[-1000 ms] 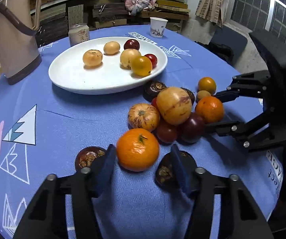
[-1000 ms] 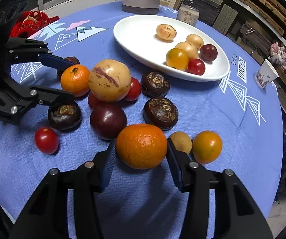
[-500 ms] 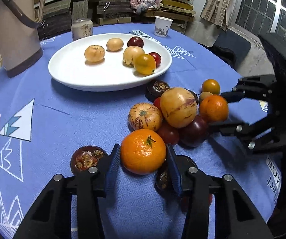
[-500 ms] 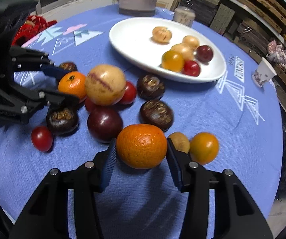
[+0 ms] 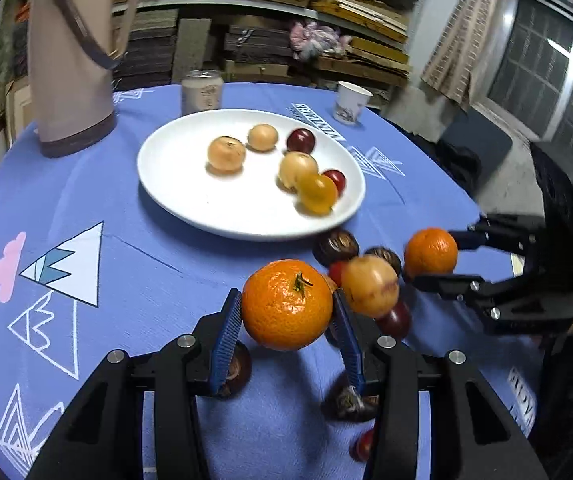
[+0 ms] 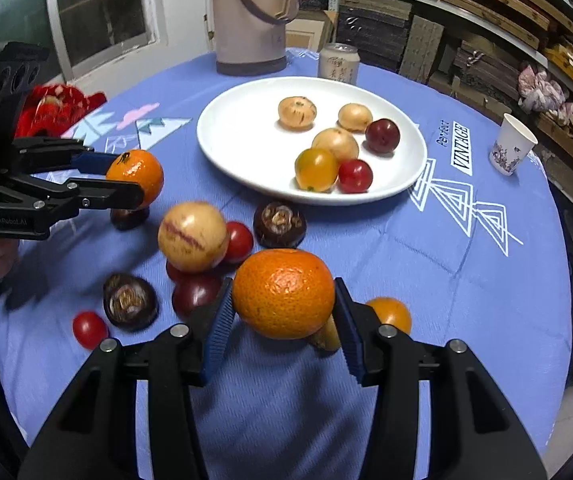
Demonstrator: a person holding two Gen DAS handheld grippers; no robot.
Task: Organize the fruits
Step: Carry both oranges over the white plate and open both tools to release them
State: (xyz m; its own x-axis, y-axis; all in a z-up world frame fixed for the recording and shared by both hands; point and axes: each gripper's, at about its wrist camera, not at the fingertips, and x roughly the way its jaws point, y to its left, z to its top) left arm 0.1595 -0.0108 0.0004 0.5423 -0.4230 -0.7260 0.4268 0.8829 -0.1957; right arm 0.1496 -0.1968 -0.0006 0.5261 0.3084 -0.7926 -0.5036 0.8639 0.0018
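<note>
My left gripper (image 5: 286, 320) is shut on an orange (image 5: 287, 304) and holds it above the blue tablecloth; it also shows in the right wrist view (image 6: 122, 178) with its orange (image 6: 136, 174). My right gripper (image 6: 282, 316) is shut on another orange (image 6: 283, 293), lifted off the cloth; it shows in the left wrist view (image 5: 438, 262) with that orange (image 5: 430, 252). A white plate (image 5: 190, 196) holds several small fruits behind the pile. A large yellow striped fruit (image 6: 192, 236), dark plums, red tomatoes and dark brown fruits lie loose on the cloth.
A beige thermos jug (image 5: 72, 60), a drink can (image 5: 201, 90) and a paper cup (image 5: 350, 102) stand behind the plate. A red cloth item (image 6: 58, 106) lies at the table's left edge. Shelves of wood stand behind the round table (image 6: 486, 280).
Both grippers have lifted their oranges off the cloth and risen. The views now look over the pile toward the plate.
</note>
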